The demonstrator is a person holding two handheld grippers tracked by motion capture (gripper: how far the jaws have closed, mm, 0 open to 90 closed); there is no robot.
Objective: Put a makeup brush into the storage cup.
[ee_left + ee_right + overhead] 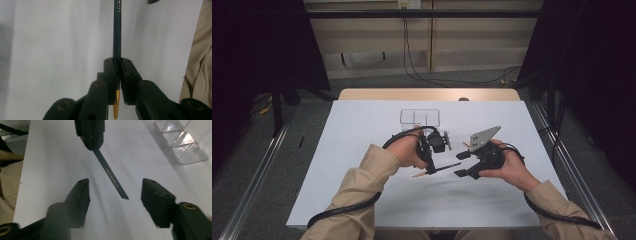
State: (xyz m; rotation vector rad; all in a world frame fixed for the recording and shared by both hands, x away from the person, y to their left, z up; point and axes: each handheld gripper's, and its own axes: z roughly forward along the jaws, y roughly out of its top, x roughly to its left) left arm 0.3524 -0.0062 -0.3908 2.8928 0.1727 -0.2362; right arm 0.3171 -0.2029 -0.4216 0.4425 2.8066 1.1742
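My left gripper [431,169] was clamped on the slim dark-green pencil with a gold end [117,32], held above the white table sheet [362,130]. The pencil's free end lay between my right gripper's [115,195] 2 jaws, which stood apart, not touching it. I judged the handover only half done: the right still had to grip. The clear plastic divided organiser [420,118] behind looked empty.

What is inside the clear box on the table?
The clear box looks empty: through its walls you see only its dividers and the white table. Its far end runs out of the right gripper view, and the high view is too small to tell.
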